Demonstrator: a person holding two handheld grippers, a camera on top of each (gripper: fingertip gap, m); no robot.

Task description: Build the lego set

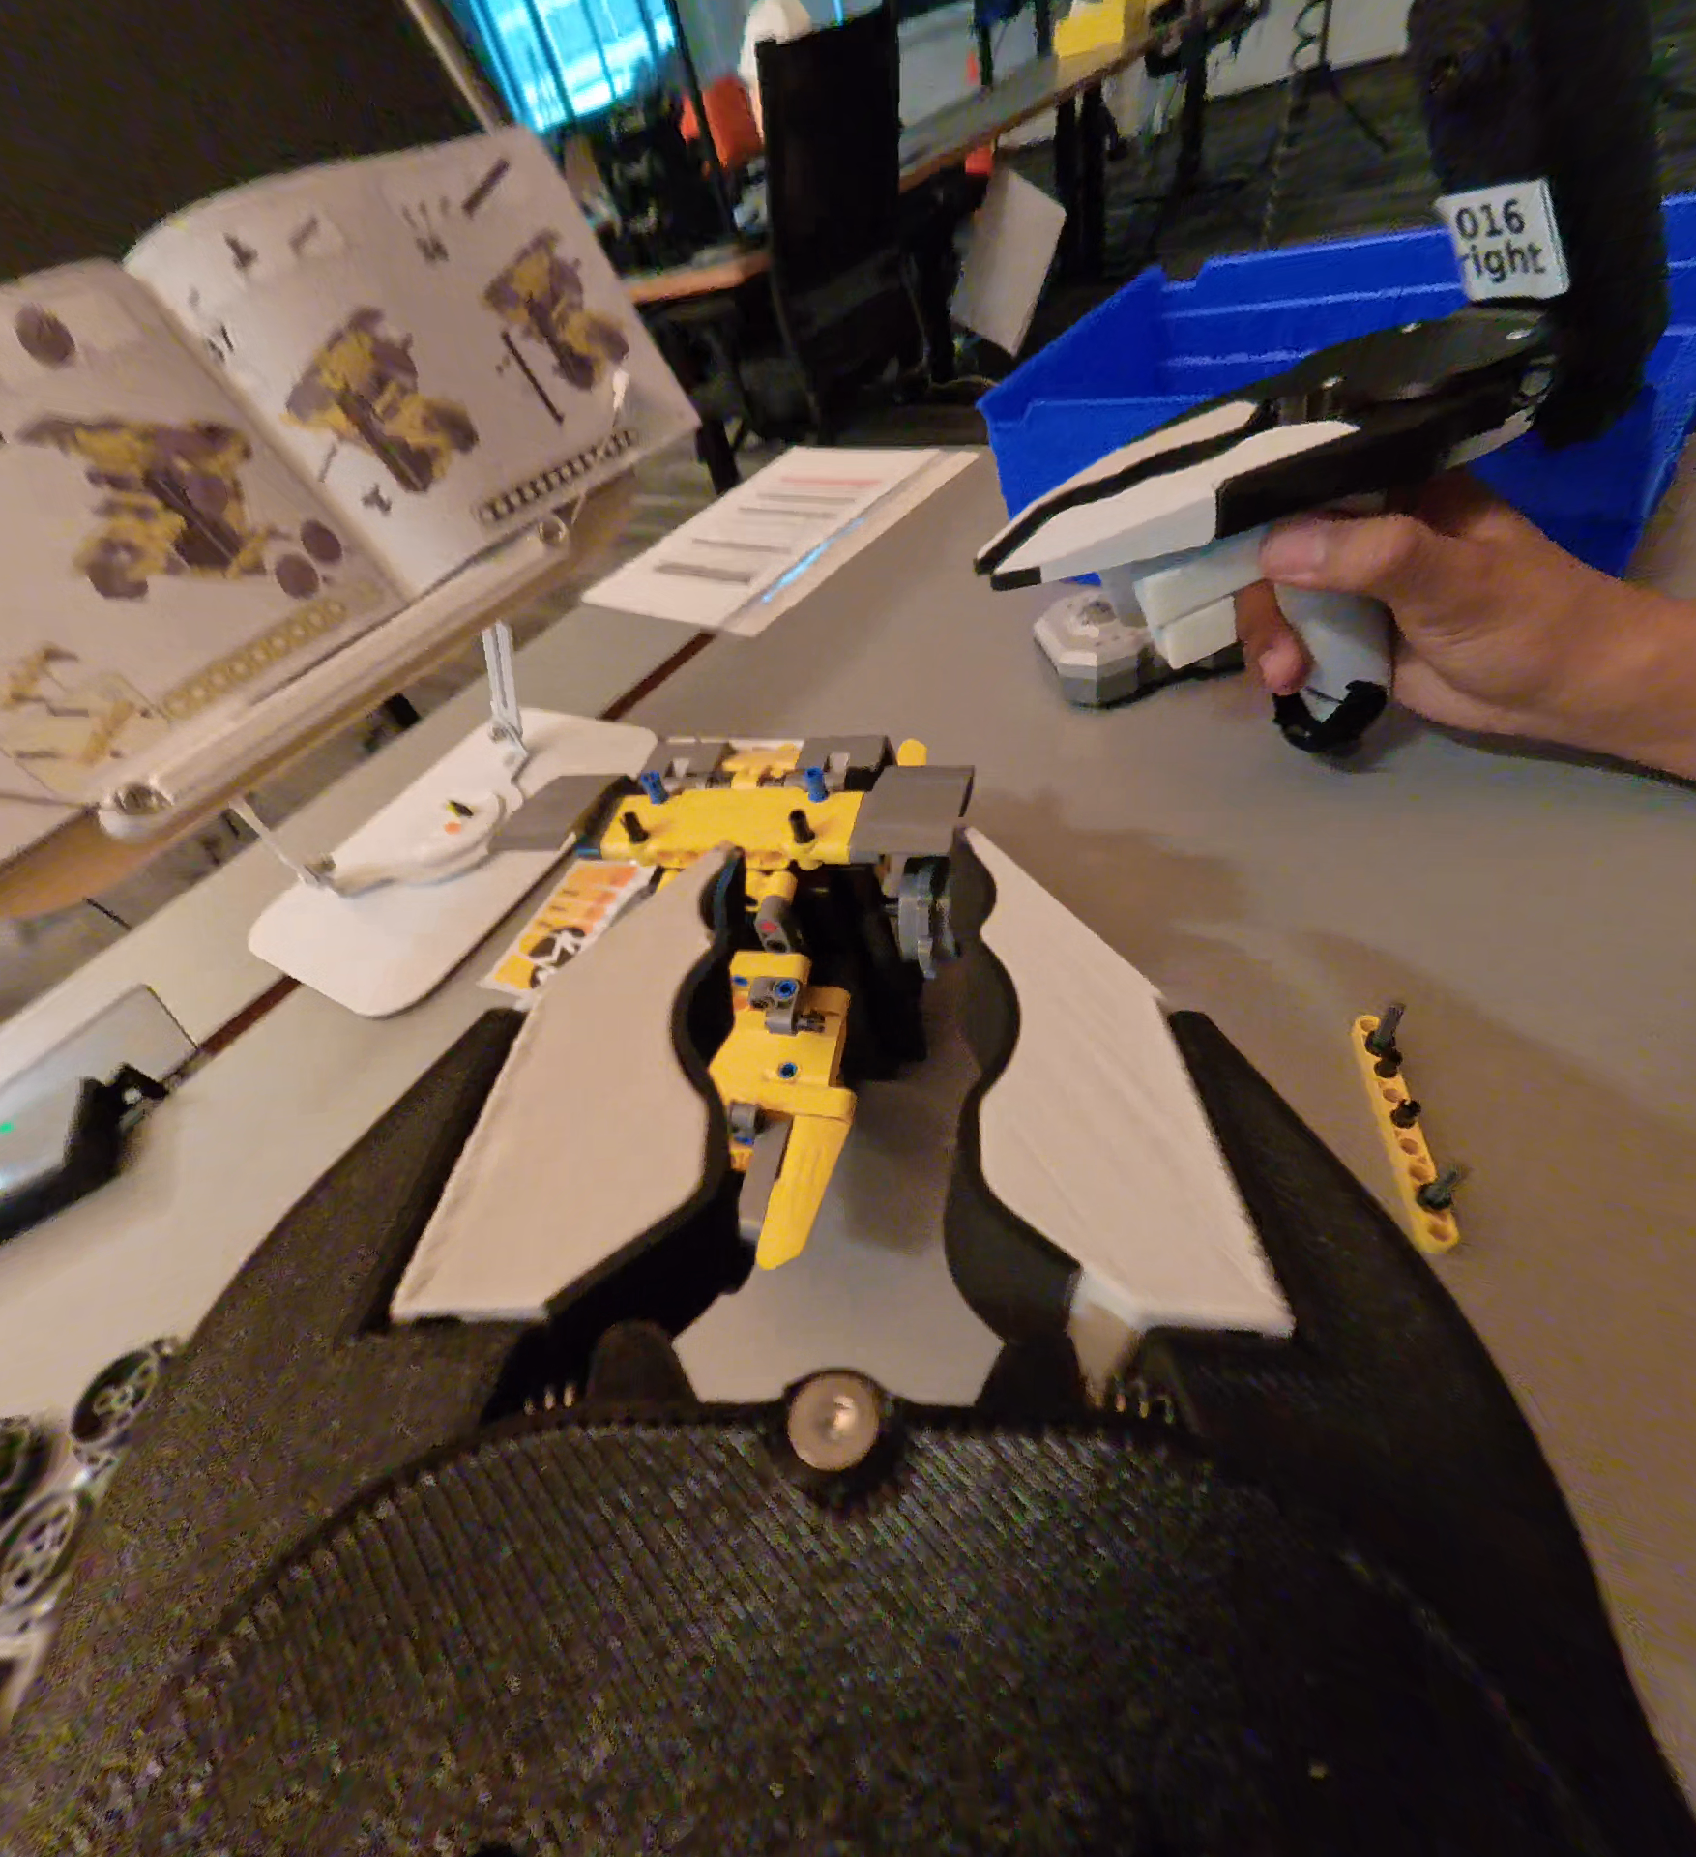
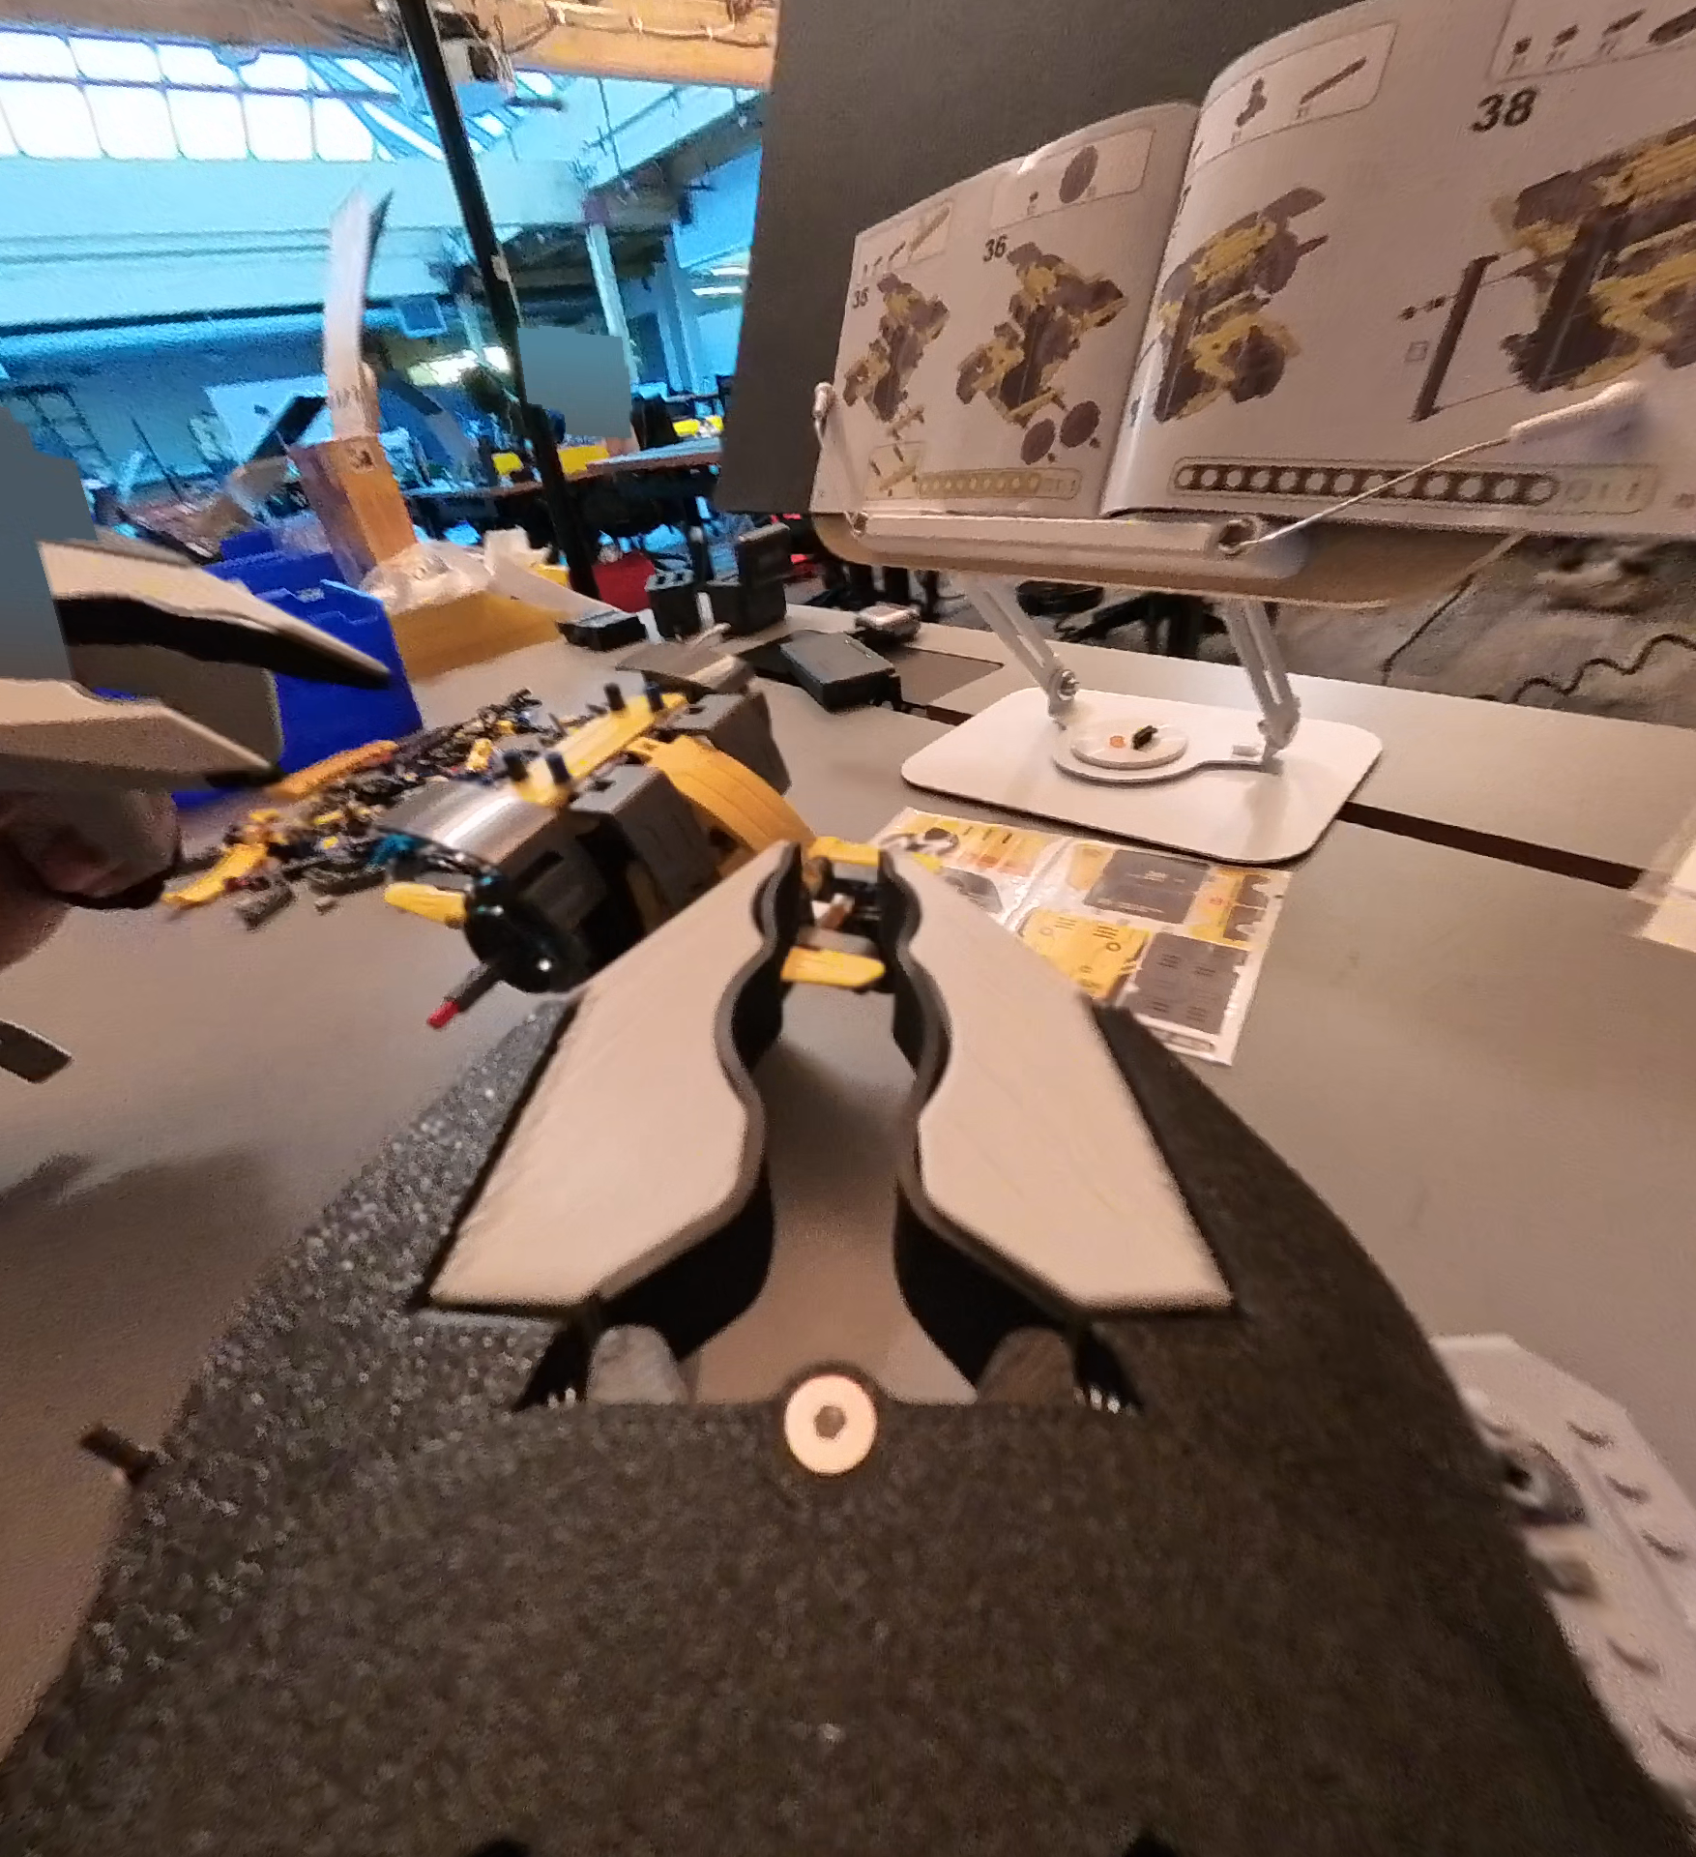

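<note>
yellow brick model [image 1: 784,1015], between left jaws

My work surface was a grey table [image 1: 1226,904]. On it lay the half-built yellow-and-grey brick model [image 1: 774,824], a yellow pinned beam [image 1: 1405,1141], a sticker sheet [image 2: 1105,919] and a heap of loose parts [image 2: 342,814]. It also bore the white book-stand base [image 2: 1135,769], a blue bin [image 1: 1427,372] and a printed sheet [image 1: 774,533].
</note>
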